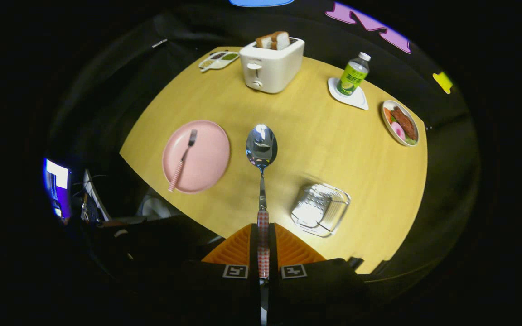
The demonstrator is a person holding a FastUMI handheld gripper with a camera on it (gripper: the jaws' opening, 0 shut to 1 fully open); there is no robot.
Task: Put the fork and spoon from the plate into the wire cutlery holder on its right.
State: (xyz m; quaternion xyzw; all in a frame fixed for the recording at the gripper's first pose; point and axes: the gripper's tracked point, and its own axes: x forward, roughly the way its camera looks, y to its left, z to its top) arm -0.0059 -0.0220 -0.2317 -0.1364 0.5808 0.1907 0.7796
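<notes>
— Gripper point(263, 246)?
— Both fingers clamp the spoon point(261, 149) by its checked handle; the bowl points to twelve o'clock, above the table point(315, 136).
— And the cutlery holder point(320, 209)?
— Just ahead, at one o'clock from the fingertips.
— Fork point(183, 158)?
— It lies on the pink plate point(206, 163), at ten o'clock.
— Farther out?
— Toaster point(271, 63) with bread at twelve, bottle point(354, 74) at one.

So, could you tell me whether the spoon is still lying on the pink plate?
No, the spoon is clamped by its handle between the gripper fingers, while the pink plate holds the fork.
</notes>
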